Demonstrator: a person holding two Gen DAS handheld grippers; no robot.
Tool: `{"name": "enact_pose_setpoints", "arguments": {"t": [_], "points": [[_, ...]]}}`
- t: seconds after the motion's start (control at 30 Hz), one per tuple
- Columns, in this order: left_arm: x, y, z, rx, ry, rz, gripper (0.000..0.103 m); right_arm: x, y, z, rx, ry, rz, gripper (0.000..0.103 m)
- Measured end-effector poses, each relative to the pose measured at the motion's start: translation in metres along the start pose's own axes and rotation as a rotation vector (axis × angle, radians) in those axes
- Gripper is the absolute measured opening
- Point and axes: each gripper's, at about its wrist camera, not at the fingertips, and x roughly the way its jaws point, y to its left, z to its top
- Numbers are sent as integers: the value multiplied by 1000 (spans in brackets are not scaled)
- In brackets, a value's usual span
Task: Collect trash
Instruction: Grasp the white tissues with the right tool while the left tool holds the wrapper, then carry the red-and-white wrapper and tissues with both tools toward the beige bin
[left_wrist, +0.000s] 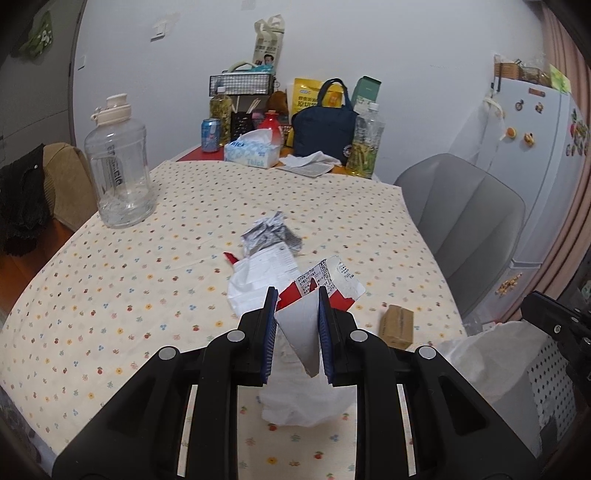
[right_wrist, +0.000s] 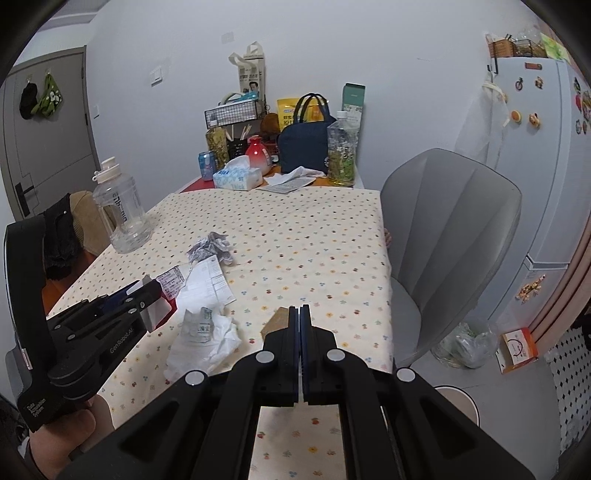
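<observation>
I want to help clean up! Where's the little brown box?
The little brown box sits on the flowery tablecloth near the table's right edge in the left wrist view, right of the white tissue.

Two claws are counted, one (left_wrist: 297, 295) at left and one (right_wrist: 300, 310) at right. One desk (left_wrist: 129, 280), one water jug (left_wrist: 120, 166), one tissue box (left_wrist: 253, 152), one chair (right_wrist: 447, 236) and one small cardboard box (left_wrist: 397, 325) are counted.

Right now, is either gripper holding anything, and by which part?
The left gripper is clamped on the red-and-white wrapper, gripping its folded white end. The right gripper is shut and empty.
</observation>
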Motion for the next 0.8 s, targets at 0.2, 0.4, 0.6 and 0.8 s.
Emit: {"name": "enact_pose_setpoints", "arguments": {"t": [0.2, 0.4, 0.6, 0.8], "points": [[0, -26, 2, 37, -3, -29, 21, -11, -22, -3, 26, -13, -27, 2], [2, -57, 4, 79, -1, -68, 21, -20, -45, -5, 58, -25, -59, 2], [5, -94, 5, 131, 3, -112, 21, -27, -77, -7, 103, -30, -103, 2], [14, -136, 2, 192, 20, -154, 21, -30, -112, -16, 147, -25, -138, 2]]}}
